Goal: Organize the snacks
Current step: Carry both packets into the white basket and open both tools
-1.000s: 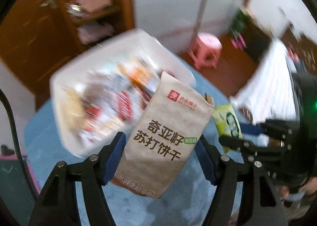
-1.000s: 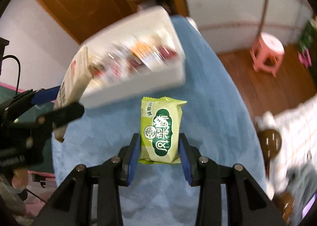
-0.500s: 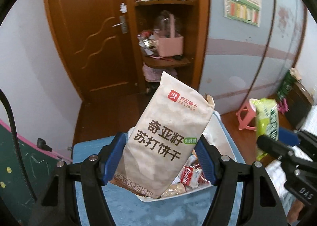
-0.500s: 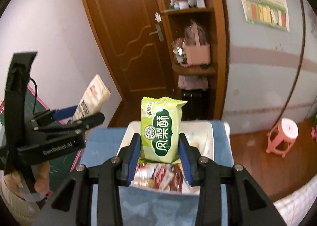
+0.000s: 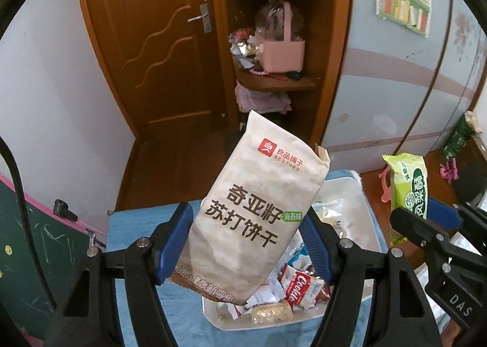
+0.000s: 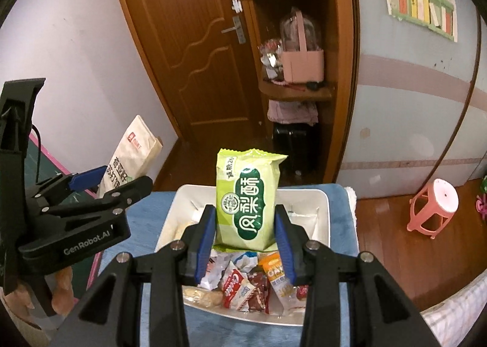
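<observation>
Progress looks partial: you have a packet in each tool and neither is put away yet. Your left gripper (image 5: 246, 243) is clenched on the tan cracker bag (image 5: 258, 210), which fills the centre of the left wrist view, tilted with its top toward the upper right. Your right gripper (image 6: 245, 240) grasps the green pastry packet (image 6: 248, 198) upright at the centre of the right wrist view; both packets are held up off the table. Below them, in the lower middle of both frames, the white tray (image 6: 322, 210) sits on the blue cloth (image 6: 344, 225) and holds a loose pile of small wrapped snacks (image 6: 243, 283) at its near end, with its far end mostly bare. What's left, I'd judge, is placing these two packets, likely in that bare part. I can't see any further snacks outside the tray.
</observation>
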The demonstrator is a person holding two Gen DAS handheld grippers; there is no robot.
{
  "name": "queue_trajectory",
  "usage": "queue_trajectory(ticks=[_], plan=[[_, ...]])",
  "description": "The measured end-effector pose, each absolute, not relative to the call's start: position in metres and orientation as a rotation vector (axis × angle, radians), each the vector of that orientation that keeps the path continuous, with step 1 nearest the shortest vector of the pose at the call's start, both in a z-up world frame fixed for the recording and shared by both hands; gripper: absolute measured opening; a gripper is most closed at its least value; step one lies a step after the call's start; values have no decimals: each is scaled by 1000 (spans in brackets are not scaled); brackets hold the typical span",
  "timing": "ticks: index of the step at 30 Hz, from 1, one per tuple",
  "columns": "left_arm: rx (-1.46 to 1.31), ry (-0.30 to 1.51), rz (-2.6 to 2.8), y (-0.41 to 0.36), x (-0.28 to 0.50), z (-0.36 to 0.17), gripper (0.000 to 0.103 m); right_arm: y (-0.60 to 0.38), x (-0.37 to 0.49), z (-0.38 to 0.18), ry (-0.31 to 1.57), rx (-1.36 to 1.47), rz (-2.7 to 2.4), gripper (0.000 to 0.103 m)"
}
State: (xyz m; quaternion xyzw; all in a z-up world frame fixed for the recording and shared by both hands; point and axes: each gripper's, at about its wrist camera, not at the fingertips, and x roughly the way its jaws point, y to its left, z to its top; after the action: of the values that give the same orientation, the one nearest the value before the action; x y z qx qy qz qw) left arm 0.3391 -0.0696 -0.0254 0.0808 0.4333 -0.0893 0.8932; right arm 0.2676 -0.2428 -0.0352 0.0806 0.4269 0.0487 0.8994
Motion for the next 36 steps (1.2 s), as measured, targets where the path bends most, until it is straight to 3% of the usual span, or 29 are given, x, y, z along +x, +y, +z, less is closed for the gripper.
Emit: queue_trajectory(ticks=[2, 3, 4, 6, 10, 19, 36], plan=[[148, 910, -172, -70, 347, -34, 70, -243, 275, -44, 906, 178, 111, 40], [140, 918, -168, -70, 351, -38, 77, -243, 282, -53, 933, 182, 116, 40], [135, 929, -167, -70, 354, -41, 90, -243, 287, -58, 952, 182, 114, 41], [114, 951, -161, -68, 358, -48, 96, -241, 295, -73, 1000, 186, 104, 45], [90, 988, -164, -66, 360, -61, 97, -239, 286, -87, 1015, 196, 115, 51], [74, 962, -161, -70, 333, -53, 98, -239, 268, -87, 1025, 198, 124, 52], [15, 923, -95, -29, 185, -11, 102, -223, 177, -73, 1052, 220, 182, 53]])
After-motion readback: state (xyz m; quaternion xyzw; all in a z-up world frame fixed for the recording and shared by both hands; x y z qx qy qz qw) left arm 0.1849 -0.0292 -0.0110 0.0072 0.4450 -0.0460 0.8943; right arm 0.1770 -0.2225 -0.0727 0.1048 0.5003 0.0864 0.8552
